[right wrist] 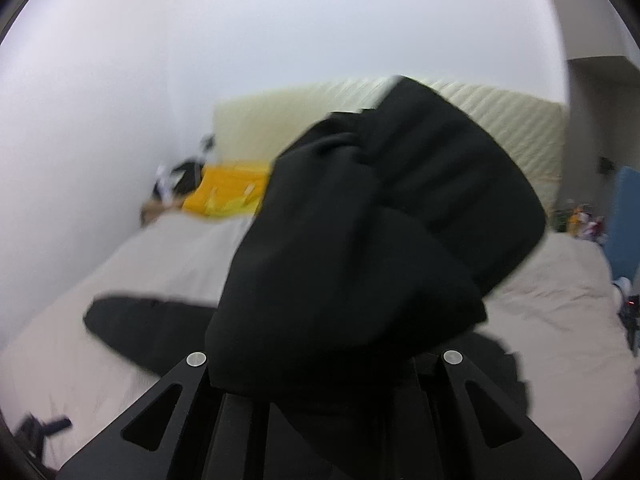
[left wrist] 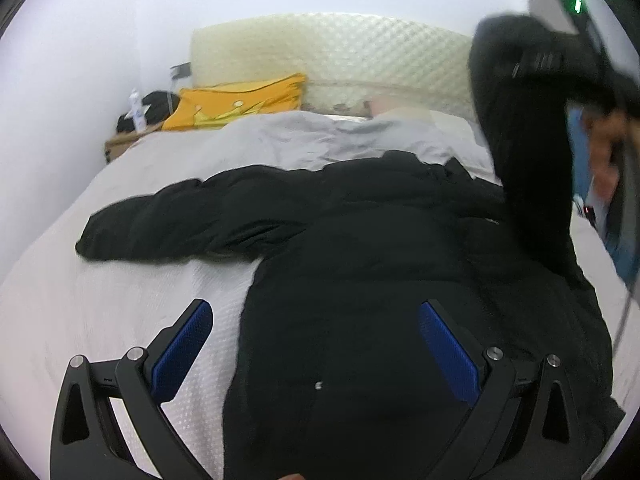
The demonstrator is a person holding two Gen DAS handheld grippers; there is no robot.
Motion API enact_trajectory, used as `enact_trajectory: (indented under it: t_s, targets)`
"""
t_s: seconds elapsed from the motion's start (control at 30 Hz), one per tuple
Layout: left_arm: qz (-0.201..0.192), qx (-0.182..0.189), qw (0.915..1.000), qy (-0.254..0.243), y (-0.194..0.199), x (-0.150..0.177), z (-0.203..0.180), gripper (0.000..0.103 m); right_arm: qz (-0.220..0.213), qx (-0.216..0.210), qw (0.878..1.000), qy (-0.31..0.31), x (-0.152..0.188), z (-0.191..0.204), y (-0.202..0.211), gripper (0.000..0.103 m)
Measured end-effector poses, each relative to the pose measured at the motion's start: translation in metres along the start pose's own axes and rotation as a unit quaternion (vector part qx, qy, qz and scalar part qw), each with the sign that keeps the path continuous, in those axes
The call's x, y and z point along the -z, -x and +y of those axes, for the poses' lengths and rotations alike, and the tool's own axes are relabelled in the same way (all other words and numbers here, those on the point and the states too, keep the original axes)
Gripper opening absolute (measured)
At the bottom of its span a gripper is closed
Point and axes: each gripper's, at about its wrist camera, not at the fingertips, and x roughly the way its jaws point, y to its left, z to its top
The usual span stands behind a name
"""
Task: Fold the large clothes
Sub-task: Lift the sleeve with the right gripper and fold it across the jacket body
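A black puffer jacket [left wrist: 380, 248] lies spread on the bed, with one sleeve [left wrist: 168, 224] stretched out to the left. My left gripper [left wrist: 314, 308] hangs open over the jacket's lower body, its blue pads [left wrist: 448, 352] wide apart and nothing between them. The other sleeve [left wrist: 516, 140] is lifted up at the right, where my right gripper [left wrist: 536, 60] holds its end. In the right wrist view the bunched sleeve [right wrist: 380, 232] drapes over my right gripper [right wrist: 320, 344] and hides its fingertips. The jaws stand shut on the fabric.
The bed has a pale cover [left wrist: 80, 312] and a grey duvet [left wrist: 304, 140] beyond the jacket. A yellow pillow [left wrist: 240, 104] leans on the cream quilted headboard [left wrist: 332, 52]. A cluttered bedside stand [left wrist: 132, 124] sits by the white wall. A person's hand [left wrist: 608, 140] shows at the right.
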Motion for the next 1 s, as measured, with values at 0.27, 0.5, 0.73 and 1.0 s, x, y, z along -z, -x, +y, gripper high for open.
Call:
enact_trajectory:
  t_s: [0.27,0.5,0.73,1.0]
  targets:
    - [0.001,0.003,0.9995,0.031,0.001,0.004,0.022,0.103,0.094,-0.015,0.991,0.092,0.098,0.086,-0.089,0.015]
    - [-0.004,0.015,0.9996,0.025,0.009,0.002,0.008,0.103,0.129,-0.02,0.986,0.103,0.123,0.078,-0.095,0.047]
    - [-0.014,0.029,0.9994,0.01,0.023,-0.004,-0.014,0.103,0.103,-0.062,0.989,0.09,0.118,0.056,-0.028,0.064]
    - [-0.027,0.058,0.998,0.001,0.036,-0.007,-0.04,0.103,0.032,-0.026,0.999,0.022,0.099,-0.011,0.047,0.064]
